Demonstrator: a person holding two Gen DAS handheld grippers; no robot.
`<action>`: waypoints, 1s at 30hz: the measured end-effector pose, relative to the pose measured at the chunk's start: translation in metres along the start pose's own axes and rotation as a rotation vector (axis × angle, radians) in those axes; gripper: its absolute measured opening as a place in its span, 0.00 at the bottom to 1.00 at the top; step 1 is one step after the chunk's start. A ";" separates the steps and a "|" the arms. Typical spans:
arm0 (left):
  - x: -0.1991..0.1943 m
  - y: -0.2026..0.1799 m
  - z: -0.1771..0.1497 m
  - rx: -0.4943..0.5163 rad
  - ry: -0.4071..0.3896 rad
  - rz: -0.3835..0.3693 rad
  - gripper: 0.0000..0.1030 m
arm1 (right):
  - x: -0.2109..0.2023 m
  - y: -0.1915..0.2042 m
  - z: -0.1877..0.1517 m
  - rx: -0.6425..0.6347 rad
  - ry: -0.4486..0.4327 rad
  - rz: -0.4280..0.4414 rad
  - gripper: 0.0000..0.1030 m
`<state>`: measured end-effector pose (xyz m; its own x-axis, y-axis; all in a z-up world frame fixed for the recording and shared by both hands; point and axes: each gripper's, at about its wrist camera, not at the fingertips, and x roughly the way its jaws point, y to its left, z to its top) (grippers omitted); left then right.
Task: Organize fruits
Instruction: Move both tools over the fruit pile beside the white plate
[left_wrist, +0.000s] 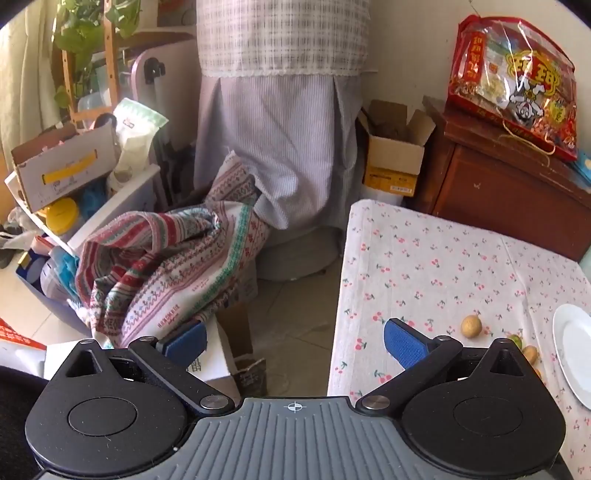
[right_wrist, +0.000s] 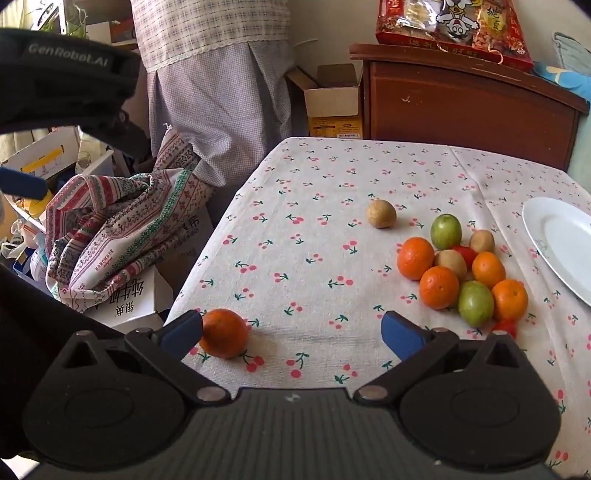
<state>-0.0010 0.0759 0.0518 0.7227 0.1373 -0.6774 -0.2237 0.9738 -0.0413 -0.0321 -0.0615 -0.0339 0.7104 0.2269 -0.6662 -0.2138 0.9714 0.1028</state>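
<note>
In the right wrist view a pile of fruit (right_wrist: 465, 273) lies on the cherry-print tablecloth (right_wrist: 314, 240): several oranges, green fruits, brown kiwis and small red ones. One kiwi (right_wrist: 381, 214) lies apart behind it. A lone orange (right_wrist: 223, 333) lies by the table's left edge, next to my right gripper's left finger. My right gripper (right_wrist: 291, 332) is open and empty. A white plate (right_wrist: 557, 243) sits at the right. My left gripper (left_wrist: 295, 339) is open and empty, over the table's left edge; its view shows a kiwi (left_wrist: 471, 326) and the plate (left_wrist: 572, 354).
A patterned cloth (right_wrist: 122, 221) lies over boxes left of the table. A wooden cabinet (right_wrist: 461, 99) with a red snack bag (right_wrist: 450, 29) stands behind the table, with a cardboard box (right_wrist: 332, 99) beside it. A cloth-covered column (left_wrist: 280, 110) stands behind.
</note>
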 end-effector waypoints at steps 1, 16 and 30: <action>0.000 0.001 0.003 0.012 -0.019 0.020 1.00 | 0.002 0.001 0.000 -0.002 0.003 0.001 0.99; 0.016 0.005 -0.001 0.051 0.022 0.010 1.00 | 0.002 -0.022 -0.003 0.020 -0.047 -0.368 0.99; 0.027 -0.045 -0.023 0.170 0.126 -0.102 1.00 | -0.032 -0.081 0.009 0.180 -0.015 -0.385 0.99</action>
<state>0.0137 0.0320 0.0186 0.6460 0.0230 -0.7630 -0.0326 0.9995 0.0025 -0.0312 -0.1470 -0.0139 0.7255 -0.1555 -0.6704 0.1889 0.9817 -0.0233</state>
